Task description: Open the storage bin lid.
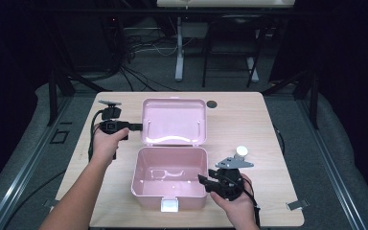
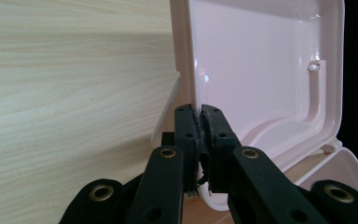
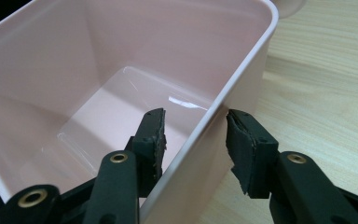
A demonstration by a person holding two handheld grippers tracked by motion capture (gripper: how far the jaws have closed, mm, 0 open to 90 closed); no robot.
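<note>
One pink box (image 1: 170, 177) sits mid-tabletop (image 1: 249, 124), its lid (image 1: 174, 120) open at 12 o'clock. The left gripper view shows the left claw (image 2: 199, 122) clenched on the lid's edge. The right gripper view shows the right claw (image 3: 193, 135) straddling the box wall (image 3: 214, 116), released.

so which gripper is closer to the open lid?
Left. The left gripper is shut on the lid, pinching its left edge. The right gripper is off at the box, straddling its right wall, with its pads not pressing.

Light wooden table (image 1: 249, 124), rounded corners. On it: open pink box (image 1: 170, 184), lid (image 1: 175, 120) tipped back; dark round spot (image 1: 212, 104), possibly a grommet; small metal clip (image 1: 294, 205) at the near right edge.
</note>
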